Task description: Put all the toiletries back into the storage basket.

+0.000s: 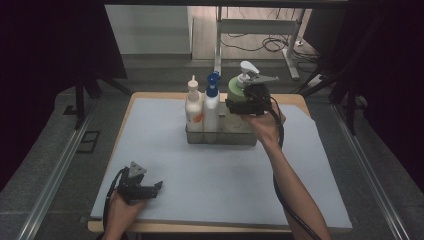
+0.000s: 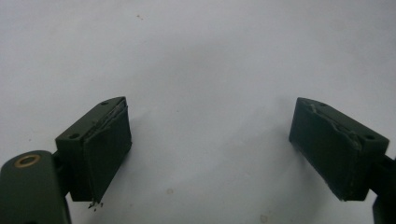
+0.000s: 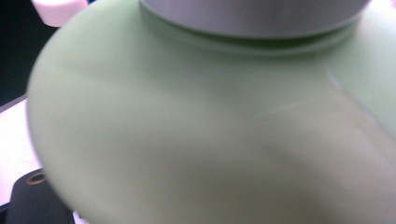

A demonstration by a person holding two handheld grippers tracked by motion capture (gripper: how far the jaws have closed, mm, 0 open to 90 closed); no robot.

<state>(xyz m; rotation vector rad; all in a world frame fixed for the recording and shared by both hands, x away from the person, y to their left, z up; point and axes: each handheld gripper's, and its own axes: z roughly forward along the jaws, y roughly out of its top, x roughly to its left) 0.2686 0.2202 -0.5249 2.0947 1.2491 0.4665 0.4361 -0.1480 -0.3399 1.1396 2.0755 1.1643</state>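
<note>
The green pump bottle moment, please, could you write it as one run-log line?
right gripper: gripping green pump bottle at clear bin | left gripper: open, nothing held, over grey mat

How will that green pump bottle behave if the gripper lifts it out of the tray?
The green bottle looks like rigid plastic, so it should probably keep its shape. Its rounded shoulder, smooth and glossy in the right gripper view, could slip between the pads. The tall white pump makes it top-heavy, so it may tilt once clear of the tray.
</note>
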